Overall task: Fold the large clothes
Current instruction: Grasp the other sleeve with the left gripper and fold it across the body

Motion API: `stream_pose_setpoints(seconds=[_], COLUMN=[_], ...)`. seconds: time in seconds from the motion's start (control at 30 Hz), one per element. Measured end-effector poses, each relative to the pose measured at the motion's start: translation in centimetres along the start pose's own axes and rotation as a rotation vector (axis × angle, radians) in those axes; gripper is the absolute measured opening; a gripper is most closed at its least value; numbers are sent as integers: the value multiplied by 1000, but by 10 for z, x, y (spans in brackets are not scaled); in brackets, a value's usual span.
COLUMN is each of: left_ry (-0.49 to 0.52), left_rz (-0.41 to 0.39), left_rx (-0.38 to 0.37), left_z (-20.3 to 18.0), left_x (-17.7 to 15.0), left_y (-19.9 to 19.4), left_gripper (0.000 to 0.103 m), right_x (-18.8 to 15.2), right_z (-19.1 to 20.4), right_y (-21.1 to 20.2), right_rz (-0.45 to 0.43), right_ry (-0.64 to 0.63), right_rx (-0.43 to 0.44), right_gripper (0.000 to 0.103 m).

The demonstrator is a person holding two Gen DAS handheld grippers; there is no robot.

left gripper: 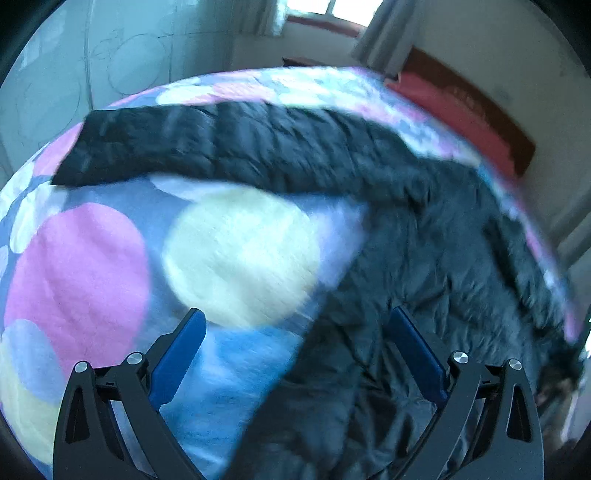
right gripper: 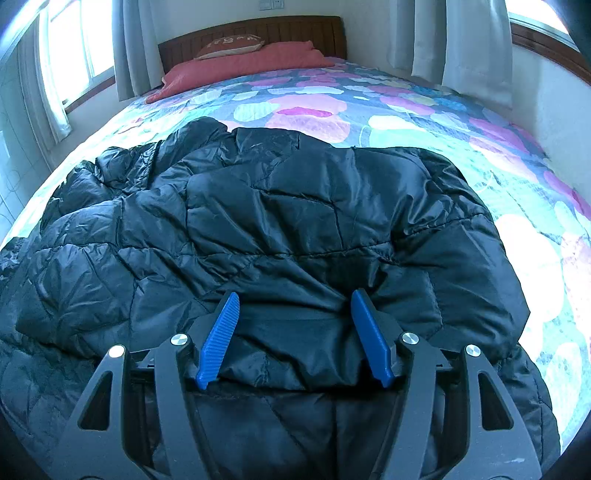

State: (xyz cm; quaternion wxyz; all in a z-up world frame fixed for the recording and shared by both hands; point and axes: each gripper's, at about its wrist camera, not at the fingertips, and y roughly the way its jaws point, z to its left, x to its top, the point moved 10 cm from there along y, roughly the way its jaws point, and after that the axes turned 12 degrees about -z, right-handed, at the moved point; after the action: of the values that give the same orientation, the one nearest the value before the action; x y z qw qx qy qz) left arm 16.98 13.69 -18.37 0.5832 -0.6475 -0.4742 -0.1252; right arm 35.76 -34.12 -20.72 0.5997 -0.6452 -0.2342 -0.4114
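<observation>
Spread across the near part of a bed (right gripper: 461, 122), on top of its quilt (right gripper: 314, 107): a padded jacket (right gripper: 295, 221), reaching nearly to the left edge and stopping short of the right. Beyond it, bare quilt, then a pillow (right gripper: 243, 64) with a small cushion (right gripper: 232, 44) on it, against the headboard (right gripper: 258, 31). Curtains (right gripper: 461, 44) and windows (right gripper: 74, 48) at both sides of the bed's head. In the left wrist view, one sleeve (left gripper: 229, 147) stretched away to the left over the quilt, well apart from the body of the jacket. Right gripper (right gripper: 295, 299) over the jacket's near hem, a fold between its fingers; left gripper (left gripper: 295, 314) above the jacket's edge.
</observation>
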Motion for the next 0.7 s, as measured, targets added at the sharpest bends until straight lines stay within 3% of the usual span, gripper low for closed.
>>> stream_pose_setpoints(seconds=[0.13, 0.3, 0.5, 0.7], left_ry=[-9, -127, -204, -387], left_rz=[-52, -45, -122, -189], left_rx=[55, 74, 49, -4], left_z=[41, 93, 116, 147], left_x=[27, 44, 73, 106], left_y=[1, 22, 38, 63], left_gripper=[99, 99, 98, 98], right_x=[0, 0, 1, 2], right_z=[-1, -1, -1, -3], right_y=[0, 0, 0, 0], right_rz=[-1, 0, 0, -3], right_ry=[-2, -1, -4, -11], right_rx=[-1, 1, -3, -10], right_gripper=[63, 63, 63, 63])
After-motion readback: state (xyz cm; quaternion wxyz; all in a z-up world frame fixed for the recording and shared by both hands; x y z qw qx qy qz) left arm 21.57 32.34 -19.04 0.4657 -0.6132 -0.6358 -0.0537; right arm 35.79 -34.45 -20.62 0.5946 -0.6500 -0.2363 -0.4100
